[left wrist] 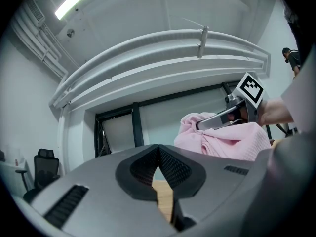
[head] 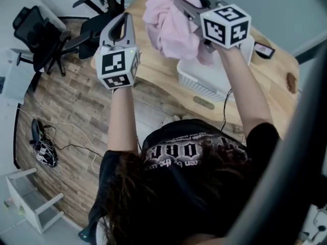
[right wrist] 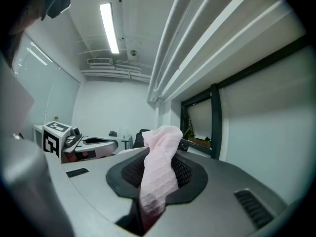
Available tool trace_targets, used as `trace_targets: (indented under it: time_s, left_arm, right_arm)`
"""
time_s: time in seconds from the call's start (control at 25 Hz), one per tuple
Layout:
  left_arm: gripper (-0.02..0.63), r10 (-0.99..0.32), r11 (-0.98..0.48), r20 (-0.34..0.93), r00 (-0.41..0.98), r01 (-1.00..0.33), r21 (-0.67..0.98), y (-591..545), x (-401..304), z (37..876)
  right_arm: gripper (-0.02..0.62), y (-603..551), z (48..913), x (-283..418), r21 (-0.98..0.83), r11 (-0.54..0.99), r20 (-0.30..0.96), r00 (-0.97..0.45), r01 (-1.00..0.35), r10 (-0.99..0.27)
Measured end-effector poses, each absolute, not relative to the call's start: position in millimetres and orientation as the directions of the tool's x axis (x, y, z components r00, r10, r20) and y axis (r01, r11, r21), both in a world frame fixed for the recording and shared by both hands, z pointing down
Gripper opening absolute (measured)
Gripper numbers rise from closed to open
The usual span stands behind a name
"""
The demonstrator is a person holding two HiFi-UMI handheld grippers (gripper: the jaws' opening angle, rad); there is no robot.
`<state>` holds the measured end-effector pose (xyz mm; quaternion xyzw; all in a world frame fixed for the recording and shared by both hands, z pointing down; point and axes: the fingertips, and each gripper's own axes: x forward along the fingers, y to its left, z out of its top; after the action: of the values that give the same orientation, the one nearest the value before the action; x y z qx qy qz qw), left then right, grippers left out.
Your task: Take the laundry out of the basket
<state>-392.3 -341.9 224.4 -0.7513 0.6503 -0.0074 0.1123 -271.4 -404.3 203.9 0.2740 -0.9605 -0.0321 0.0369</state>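
Wooden table (head: 168, 93) | right gripper (right wrist: 157, 168) clamped on pink towel (head: 171, 32) above basket (head: 204, 83) | left gripper (left wrist: 159, 153) closed, empty

In front of you, the wooden table (head: 156, 78) holds a white laundry basket (head: 202, 86); a small dark flat object (head: 264, 50) lies just beside it.

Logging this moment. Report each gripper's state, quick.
Left gripper: closed, empty.
Right gripper: closed on the pink garment.

Both arms are raised, left hand-held gripper (head: 124, 17) closed and empty, right hand-held gripper (head: 180, 5) clamping pink cloth (head: 171, 32).
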Motion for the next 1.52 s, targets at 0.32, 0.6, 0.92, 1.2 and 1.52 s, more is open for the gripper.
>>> trace_targets:
  time_s: [0.32, 0.6, 0.92, 1.2, 1.52]
  left_arm:
    - [0.0, -0.988, -0.047, -0.136, 0.072, -0.983, -0.18, -326.1, -436.9, 232.2]
    - [0.0, -0.991, 0.014, -0.135, 0.011, -0.983, -0.181, -308.5, -473.3, 229.7]
    - [0.002, -0.99, 0.091, -0.122, -0.071, -0.982, -0.168, -288.5, -511.0, 239.8]
    - [0.0, -0.982, 0.168, -0.111, -0.151, -0.973, -0.156, -265.7, -546.3, 248.5]
    - [0.0, -0.969, 0.24, -0.1, -0.227, -0.96, -0.142, -244.4, -585.8, 262.8]
  right_arm:
    - [0.086, -399.5, 207.6, -327.7, 0.093, 0.885, 0.053, -0.886, -0.456, -0.461]
    - [0.086, -383.3, 202.0, -381.7, 0.079, 0.922, 0.035, -0.923, -0.379, -0.383]
    - [0.086, -368.4, 215.8, -436.4, 0.031, 0.954, 0.037, -0.954, -0.297, -0.298]
    - [0.087, -353.2, 234.1, -477.0, -0.017, 0.973, 0.04, -0.972, -0.232, -0.231]
    - [0.086, -342.0, 259.4, -515.5, -0.029, 0.98, 0.071, -0.979, -0.196, -0.193]
